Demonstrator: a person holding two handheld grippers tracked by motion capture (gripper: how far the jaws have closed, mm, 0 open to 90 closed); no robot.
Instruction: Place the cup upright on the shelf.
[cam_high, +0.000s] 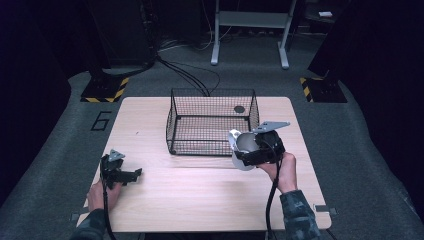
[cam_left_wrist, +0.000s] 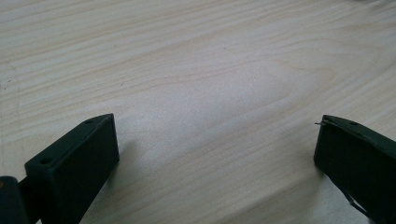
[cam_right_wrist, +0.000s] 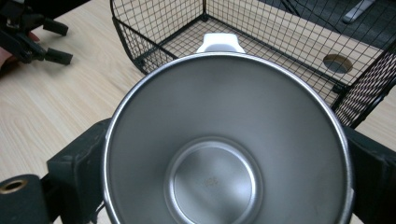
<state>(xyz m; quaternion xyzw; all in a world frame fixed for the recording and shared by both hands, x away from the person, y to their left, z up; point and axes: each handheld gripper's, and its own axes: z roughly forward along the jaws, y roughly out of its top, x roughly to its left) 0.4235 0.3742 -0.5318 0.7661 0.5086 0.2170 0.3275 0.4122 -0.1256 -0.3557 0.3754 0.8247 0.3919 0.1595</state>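
Observation:
My right gripper (cam_high: 246, 150) is shut on a white mug with a steel inside (cam_high: 241, 148), held above the table just in front of the black wire basket's (cam_high: 212, 120) right front corner. In the right gripper view the mug (cam_right_wrist: 224, 140) faces me mouth-on, its white handle pointing at the basket (cam_right_wrist: 154, 28), and the black jaws press its two sides. My left gripper (cam_high: 134, 174) rests low at the table's left front, open, with bare wood between its jaws (cam_left_wrist: 210, 140).
The light wooden table (cam_high: 200, 195) has a round hole (cam_high: 239, 109) under the basket's far right. The left gripper (cam_right_wrist: 51, 42) lies far off. Dark floor, cables and a metal stand's legs (cam_high: 250, 35) lie beyond the table.

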